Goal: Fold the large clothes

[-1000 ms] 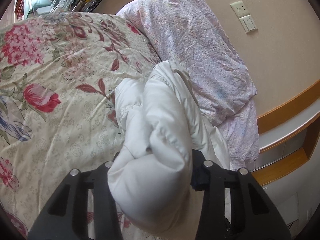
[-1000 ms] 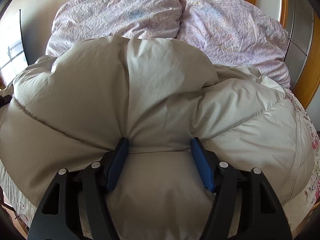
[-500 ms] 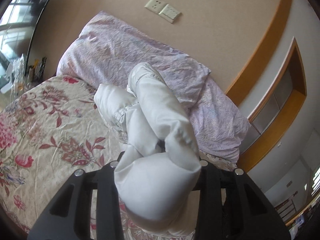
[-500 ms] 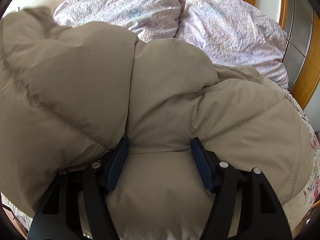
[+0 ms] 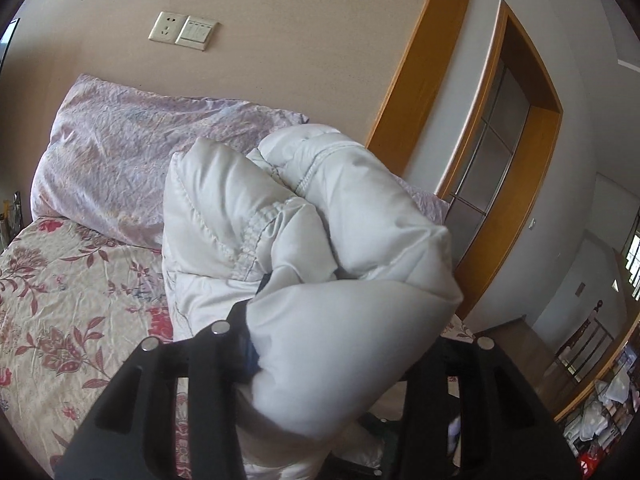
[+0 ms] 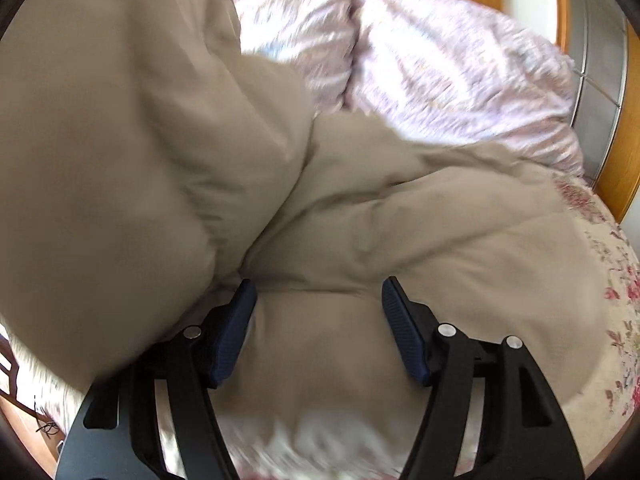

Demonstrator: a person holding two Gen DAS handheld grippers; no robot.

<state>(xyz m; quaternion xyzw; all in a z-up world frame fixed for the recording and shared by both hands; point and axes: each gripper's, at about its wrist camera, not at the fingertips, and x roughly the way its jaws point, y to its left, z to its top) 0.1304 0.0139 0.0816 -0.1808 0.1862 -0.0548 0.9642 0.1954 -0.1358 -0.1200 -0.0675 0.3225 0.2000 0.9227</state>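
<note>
A white puffy down jacket (image 5: 304, 240) is bunched between my left gripper's (image 5: 332, 344) jaws and held up above the bed; the padding hides both fingertips. In the right wrist view the same jacket (image 6: 360, 240) looks beige and spreads over the bed, with a large fold (image 6: 120, 140) lifted at the left. My right gripper (image 6: 318, 300) is shut on a thick bulge of the jacket; its blue pads (image 6: 404, 332) press into the padding from both sides.
The bed has a floral cover (image 5: 68, 300) and two lilac pillows (image 6: 460, 80) at the headboard. A beige wall with a socket plate (image 5: 184, 30) stands behind. A wood-framed panel (image 5: 500, 152) is at the right. The bed's edge (image 6: 616, 300) is at the right.
My left gripper has lifted and swung right with the jacket, its view going from bedspread to wall. In the right wrist view the left fold has risen higher; the grip is unchanged.
</note>
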